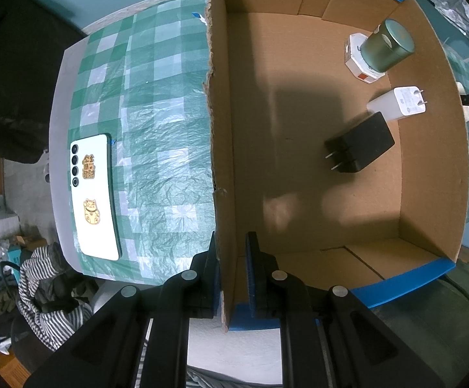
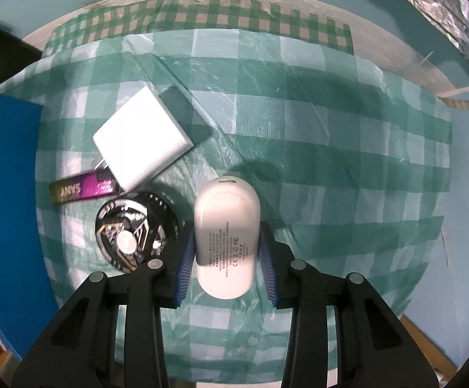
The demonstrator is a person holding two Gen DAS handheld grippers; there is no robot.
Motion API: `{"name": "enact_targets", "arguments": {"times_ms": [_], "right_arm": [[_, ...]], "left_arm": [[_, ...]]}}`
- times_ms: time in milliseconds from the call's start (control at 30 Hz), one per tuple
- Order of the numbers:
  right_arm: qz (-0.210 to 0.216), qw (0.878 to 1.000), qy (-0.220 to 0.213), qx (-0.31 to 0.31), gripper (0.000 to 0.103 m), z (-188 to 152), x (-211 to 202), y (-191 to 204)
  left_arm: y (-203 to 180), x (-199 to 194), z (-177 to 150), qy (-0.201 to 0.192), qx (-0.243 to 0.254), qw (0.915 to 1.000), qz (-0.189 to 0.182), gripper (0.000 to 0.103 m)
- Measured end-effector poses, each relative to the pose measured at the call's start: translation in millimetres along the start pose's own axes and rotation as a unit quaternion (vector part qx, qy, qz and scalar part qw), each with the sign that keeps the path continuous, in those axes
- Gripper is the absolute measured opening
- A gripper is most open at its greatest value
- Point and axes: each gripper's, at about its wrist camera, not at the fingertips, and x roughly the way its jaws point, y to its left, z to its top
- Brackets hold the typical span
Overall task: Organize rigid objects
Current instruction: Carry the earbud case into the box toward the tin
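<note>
Right wrist: right tool pinching white power bank; left tool clamps cardboard box wall. Next: lift, carry into box.

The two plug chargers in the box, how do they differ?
The white charger is pale and lies nearer the green tin; the black charger is dark and nearer the middle. Their prongs point opposite ways. Both are two-prong blocks lying on the cardboard box floor.

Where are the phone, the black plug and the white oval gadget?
phone [image 1: 96, 197]: left wrist view, middle of its white back.
black plug [image 1: 362, 147]: left wrist view, top of its body.
white oval gadget [image 2: 226, 236]: right wrist view, its printed face.
</note>
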Motion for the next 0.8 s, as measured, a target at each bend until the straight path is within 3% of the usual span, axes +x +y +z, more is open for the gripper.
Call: {"name": "enact_targets", "arguments": {"times_ms": [300, 800], "right_arm": [[0.019, 0.999, -0.008, -0.026, 0.037, -11.4, -30.7, 16.5], [0.049, 0.993, -0.042, -0.101, 0.037, -23.7, -90.5, 80.5]], "left_arm": [[0.0, -0.5, -0.6, -0.002, 0.001, 1.0000, -0.002, 0.012], [-1.2, -1.8, 0.0, -0.004, 0.003, 1.0000, -0.001, 0.012]]}}
